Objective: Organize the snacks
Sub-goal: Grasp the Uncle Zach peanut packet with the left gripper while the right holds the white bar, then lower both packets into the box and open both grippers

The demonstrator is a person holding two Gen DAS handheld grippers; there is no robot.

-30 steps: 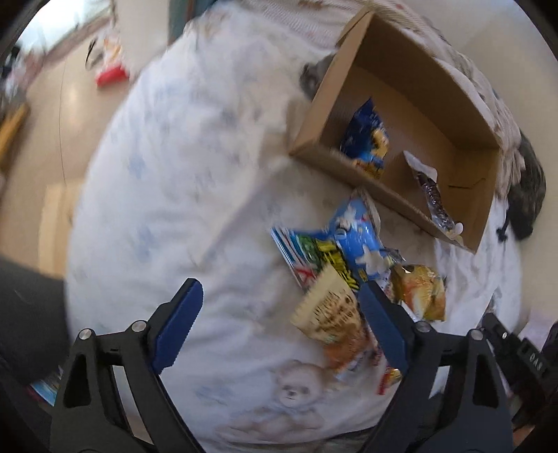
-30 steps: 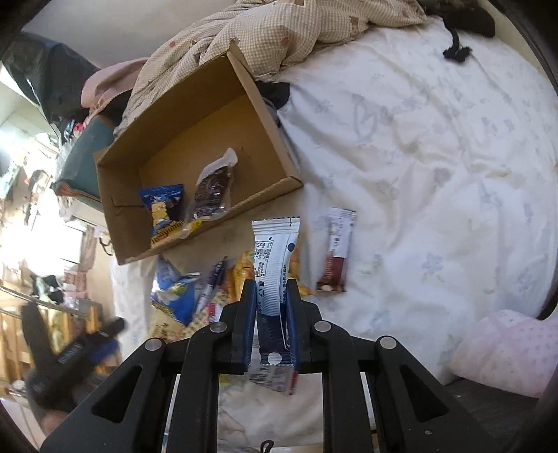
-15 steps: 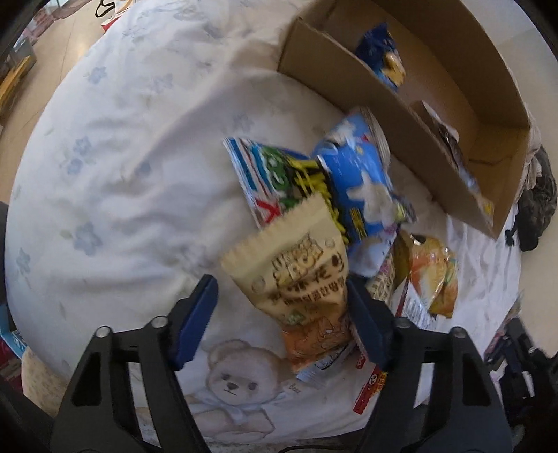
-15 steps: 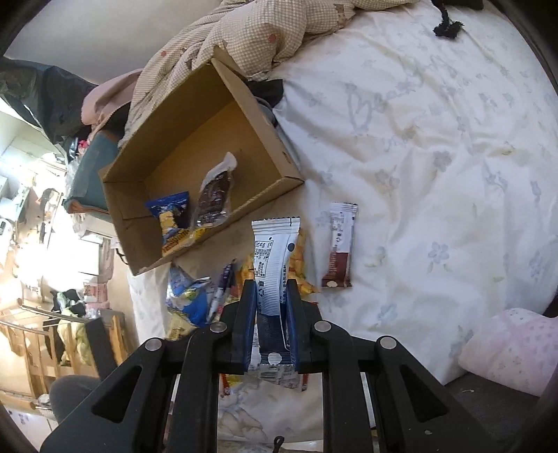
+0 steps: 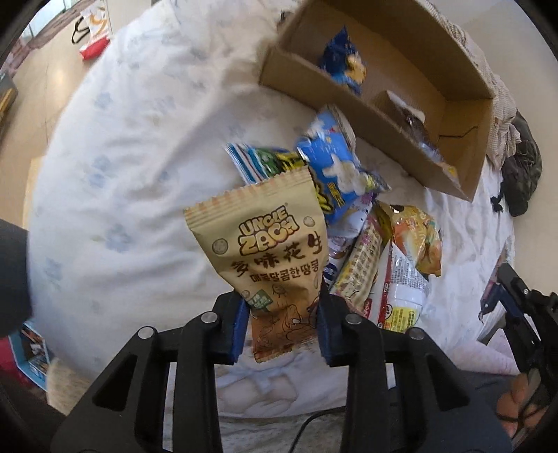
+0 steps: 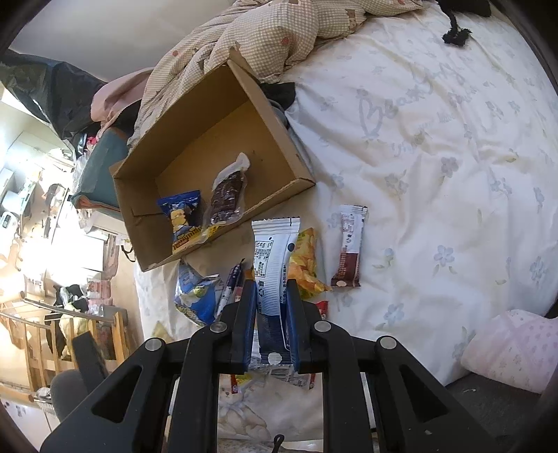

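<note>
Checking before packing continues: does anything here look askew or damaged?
The cardboard box sits tilted against the rumpled checked blanket, one corner torn. Nothing looks spilled.

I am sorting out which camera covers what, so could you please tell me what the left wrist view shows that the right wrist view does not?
Only the left wrist view shows the tan peanut packet clamped in the left hand-held gripper, whose jaws have just been closing. Only the right wrist view shows the white-and-blue packet in the right hand-held gripper, and the brown bar alone on the bedsheet. Both show the cardboard box with its dark blue packet.
</note>
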